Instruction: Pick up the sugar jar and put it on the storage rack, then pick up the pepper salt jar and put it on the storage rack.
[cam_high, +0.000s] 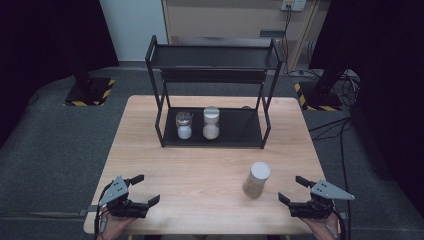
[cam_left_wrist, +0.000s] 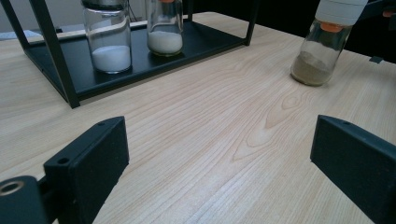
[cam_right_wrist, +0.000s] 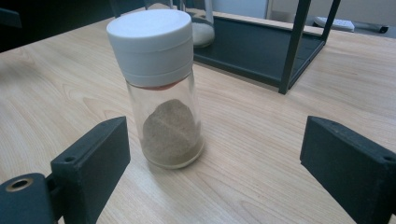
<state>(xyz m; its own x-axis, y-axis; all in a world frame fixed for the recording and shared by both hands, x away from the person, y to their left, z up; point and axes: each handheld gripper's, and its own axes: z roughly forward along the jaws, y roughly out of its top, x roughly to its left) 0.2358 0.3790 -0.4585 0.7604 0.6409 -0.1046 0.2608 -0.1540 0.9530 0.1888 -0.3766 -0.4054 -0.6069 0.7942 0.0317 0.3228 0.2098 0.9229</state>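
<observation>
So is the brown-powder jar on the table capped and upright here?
Yes to both. The brown-powder jar stands upright on the table, its white cap seated on top, roughly a third full.

I see both grippers, left gripper (cam_high: 141, 189) and right gripper (cam_high: 291, 189): black blocky jaws, grey triangular top plates, screw holes, trailing cables.

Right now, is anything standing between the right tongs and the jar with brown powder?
Nothing visible does. The right tongs are open, and the jar stands just ahead of them on bare table, touched by neither jaw.
</observation>
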